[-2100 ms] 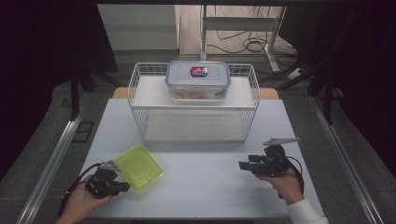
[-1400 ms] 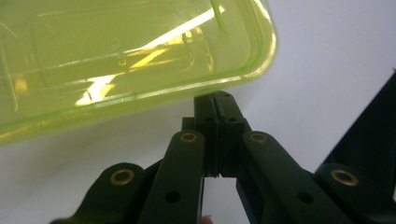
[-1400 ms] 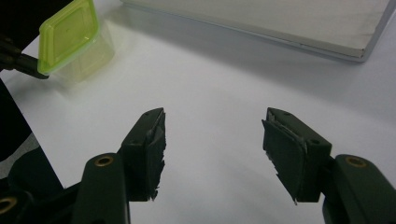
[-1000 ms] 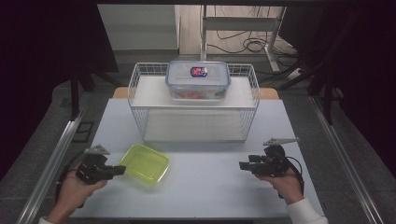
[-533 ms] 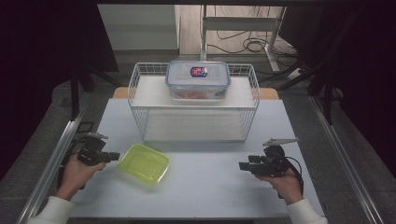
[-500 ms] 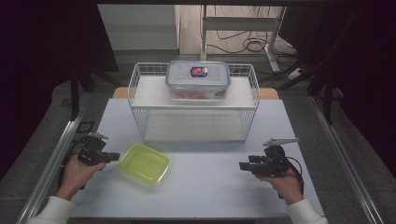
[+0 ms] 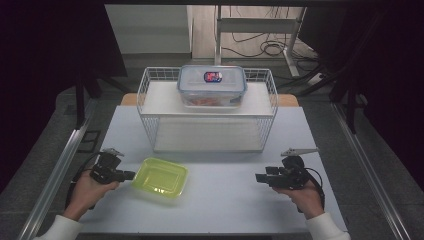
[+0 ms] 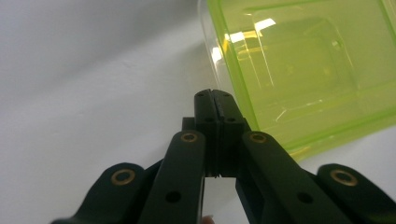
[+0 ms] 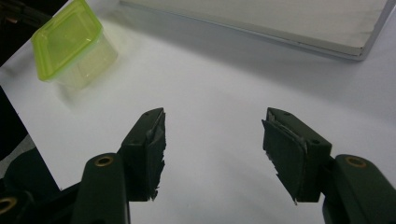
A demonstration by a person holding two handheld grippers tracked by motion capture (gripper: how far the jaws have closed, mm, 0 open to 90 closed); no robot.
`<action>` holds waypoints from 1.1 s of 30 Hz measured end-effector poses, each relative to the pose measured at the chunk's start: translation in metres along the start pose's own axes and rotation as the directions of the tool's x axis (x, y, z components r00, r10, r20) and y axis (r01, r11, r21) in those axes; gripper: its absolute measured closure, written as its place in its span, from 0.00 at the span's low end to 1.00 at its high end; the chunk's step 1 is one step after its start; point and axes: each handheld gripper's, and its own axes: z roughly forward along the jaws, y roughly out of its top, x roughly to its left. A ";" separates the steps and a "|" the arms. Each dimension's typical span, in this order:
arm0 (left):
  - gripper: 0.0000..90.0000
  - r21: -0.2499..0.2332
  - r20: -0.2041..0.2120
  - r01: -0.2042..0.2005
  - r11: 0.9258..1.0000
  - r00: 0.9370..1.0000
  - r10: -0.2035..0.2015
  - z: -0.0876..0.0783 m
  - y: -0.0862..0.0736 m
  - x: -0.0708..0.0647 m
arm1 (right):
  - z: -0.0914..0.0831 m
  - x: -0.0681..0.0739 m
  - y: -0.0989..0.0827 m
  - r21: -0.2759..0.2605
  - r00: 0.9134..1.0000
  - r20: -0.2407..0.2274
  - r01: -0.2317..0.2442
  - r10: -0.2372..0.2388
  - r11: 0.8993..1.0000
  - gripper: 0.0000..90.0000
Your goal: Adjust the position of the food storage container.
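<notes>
No readable writing: the lidded box [image 7: 212,86] on the wire basket [image 7: 150,107], far ahead of both tongs, has a red-blue label, too small to read. Green tub [image 7: 160,176] sits on worktop [image 7: 225,200], just right of left tongs [image 7: 131,175], now closed, empty; 2 s ago they touched the tub. Right tongs [image 9: 212,140] open, empty, unmoved.
</notes>
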 end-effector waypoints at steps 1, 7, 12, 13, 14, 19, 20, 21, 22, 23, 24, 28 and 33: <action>1.00 0.002 0.004 -0.003 1.000 1.000 0.003 0.000 0.000 -0.001 | 0.000 0.000 0.000 0.000 1.000 -0.001 0.000 0.000 1.000 0.43; 1.00 -0.001 0.025 -0.022 1.000 0.999 0.022 0.003 -0.002 -0.012 | -0.001 0.000 0.000 -0.002 1.000 -0.002 0.002 -0.002 1.000 0.43; 1.00 -0.005 0.064 -0.028 1.000 0.998 0.029 0.009 0.000 -0.023 | 0.000 0.000 0.000 -0.001 1.000 -0.002 0.001 -0.001 1.000 0.43; 1.00 -0.004 0.067 -0.029 1.000 0.997 0.030 0.009 0.000 -0.024 | 0.000 0.000 0.000 -0.001 1.000 -0.002 0.001 -0.001 1.000 0.43; 1.00 -0.005 0.072 -0.028 1.000 0.997 0.028 0.011 0.001 -0.026 | 0.000 0.001 0.000 -0.001 1.000 -0.003 0.000 0.000 1.000 0.43; 1.00 0.001 0.099 -0.032 0.999 0.995 0.032 0.017 0.004 -0.033 | 0.000 0.000 0.001 0.000 1.000 -0.003 0.001 -0.001 1.000 0.43; 1.00 -0.002 0.104 -0.028 1.000 0.994 0.028 0.018 0.005 -0.035 | 0.000 0.000 0.001 0.000 1.000 -0.002 0.001 -0.001 1.000 0.43; 1.00 -0.004 0.116 -0.026 1.000 0.993 0.026 0.019 0.006 -0.036 | 0.000 0.000 0.001 0.000 1.000 -0.003 0.001 -0.001 1.000 0.43; 1.00 -0.002 0.132 -0.019 1.000 0.991 0.019 0.021 0.007 -0.037 | 0.000 0.000 0.001 0.000 1.000 -0.002 0.001 -0.001 1.000 0.43; 1.00 -0.007 0.144 -0.015 1.000 0.989 0.016 0.022 0.008 -0.038 | 0.000 0.000 0.001 0.000 1.000 -0.003 0.001 -0.001 1.000 0.43; 1.00 -0.009 0.151 -0.011 1.000 0.988 0.013 0.023 0.008 -0.039 | 0.000 0.000 0.001 0.000 1.000 -0.003 0.002 -0.002 1.000 0.43; 1.00 -0.019 0.181 0.004 1.000 0.983 0.000 0.029 0.011 -0.043 | 0.001 0.000 0.001 0.001 1.000 -0.002 0.004 -0.004 1.000 0.43; 1.00 -0.030 0.177 -0.010 1.000 0.984 0.015 0.032 0.017 -0.053 | 0.002 0.000 0.001 0.005 1.000 -0.001 0.005 -0.005 1.000 0.43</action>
